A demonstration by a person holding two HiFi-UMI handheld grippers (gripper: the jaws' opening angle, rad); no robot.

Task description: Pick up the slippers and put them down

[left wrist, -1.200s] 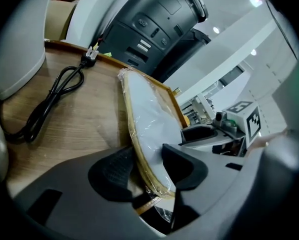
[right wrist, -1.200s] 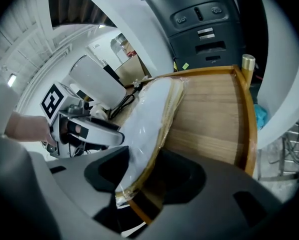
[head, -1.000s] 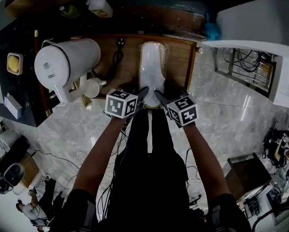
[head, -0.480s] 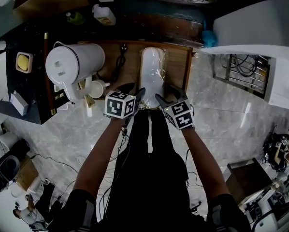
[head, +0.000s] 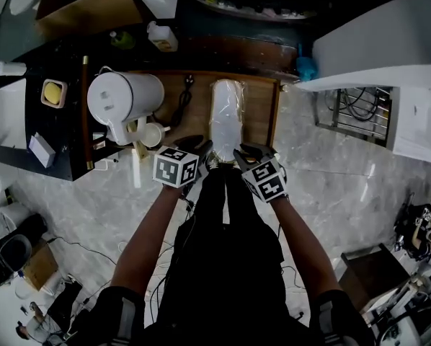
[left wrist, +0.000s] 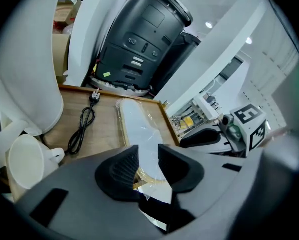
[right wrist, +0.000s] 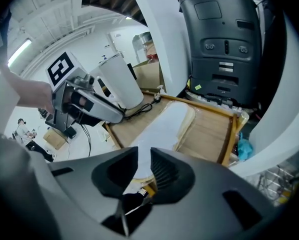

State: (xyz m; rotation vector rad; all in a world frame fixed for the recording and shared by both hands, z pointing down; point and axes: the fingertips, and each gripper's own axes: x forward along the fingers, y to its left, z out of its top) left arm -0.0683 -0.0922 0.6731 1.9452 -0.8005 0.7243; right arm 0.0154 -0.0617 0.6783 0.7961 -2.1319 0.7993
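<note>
The white slippers (head: 226,114), wrapped in clear plastic, lie lengthwise on the low wooden table (head: 262,110). My left gripper (head: 199,147) and right gripper (head: 250,152) hover side by side over their near end. In the left gripper view the slippers (left wrist: 139,126) show through the gap of the left gripper (left wrist: 148,159). That gripper's jaws are closing, and the pads do not press on the pack. In the right gripper view the right gripper (right wrist: 144,166) is also closing, above the slippers (right wrist: 164,124) and clear of them.
A large white jug (head: 125,99), a white cup (head: 152,134) and a black power cord (head: 183,99) sit on the table's left part. A dark appliance (left wrist: 139,39) stands behind the table. A white counter (head: 374,42) flanks the right and a dark shelf (head: 28,114) the left.
Both grippers have lifted off the slippers' near end and their jaws have narrowed. The slippers stay flat on the table.
</note>
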